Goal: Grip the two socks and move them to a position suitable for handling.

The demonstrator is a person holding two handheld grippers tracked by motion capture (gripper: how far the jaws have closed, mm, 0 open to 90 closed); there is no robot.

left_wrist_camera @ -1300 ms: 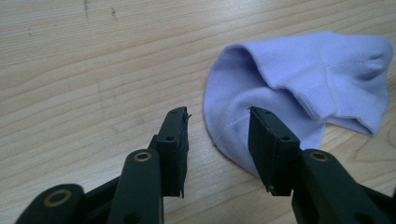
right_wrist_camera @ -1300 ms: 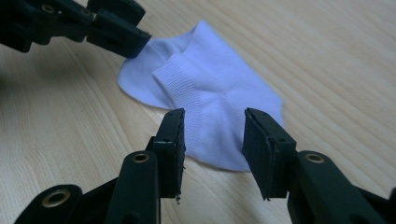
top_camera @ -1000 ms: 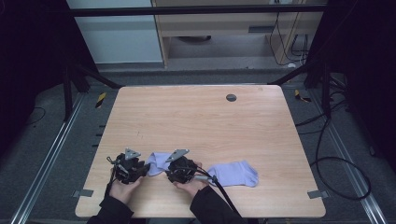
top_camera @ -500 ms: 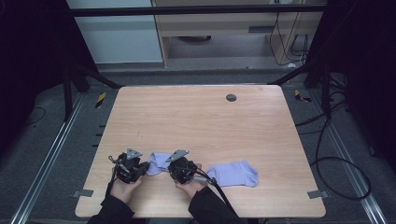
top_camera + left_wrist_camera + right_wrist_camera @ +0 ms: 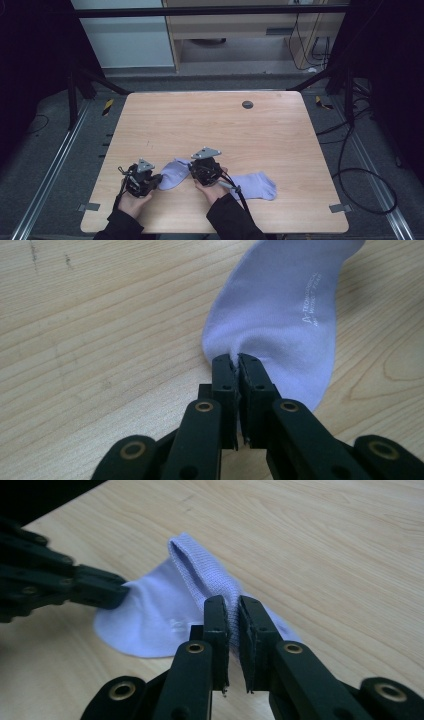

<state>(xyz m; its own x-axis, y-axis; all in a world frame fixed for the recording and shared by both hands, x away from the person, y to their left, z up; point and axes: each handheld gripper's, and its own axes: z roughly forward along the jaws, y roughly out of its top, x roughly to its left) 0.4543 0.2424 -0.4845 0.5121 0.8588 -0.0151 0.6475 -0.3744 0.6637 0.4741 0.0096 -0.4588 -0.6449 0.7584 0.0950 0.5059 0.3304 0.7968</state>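
Both hands are seen at the 6 o'clock edge of the desk (image 5: 210, 120) in the high view, forearms in dark sleeves entering from the bottom. The left hand (image 5: 131, 202) is held low near 7 o'clock, its gripper pointed toward 3 o'clock. The right hand (image 5: 212, 189) is placed just right of centre, its gripper pointed toward 9 o'clock, a cable trailing from it toward 5 o'clock.

Count: two grippers, two pale purple socks, one desk, one small dark round cap (image 5: 247, 104) set in the desk near 1 o'clock.

The left gripper (image 5: 234, 360) is clamped on the nearer sock (image 5: 285, 315): in the left gripper view the jaws are pressed almost together on a pinch of fabric at the sock's rounded end, the rest of it lying flat on the wood toward 1 o'clock. The jaws have just been closing onto this fabric.

The right gripper (image 5: 232, 602) is clamped on the same sock at its ribbed cuff, which is lifted into a ridge between the jaws in the right gripper view; these jaws have likewise just been closing. The sock is thus held at both ends, between the two grippers.

The second sock (image 5: 256, 184) is laid flat at 5 o'clock, partly under the right hand.
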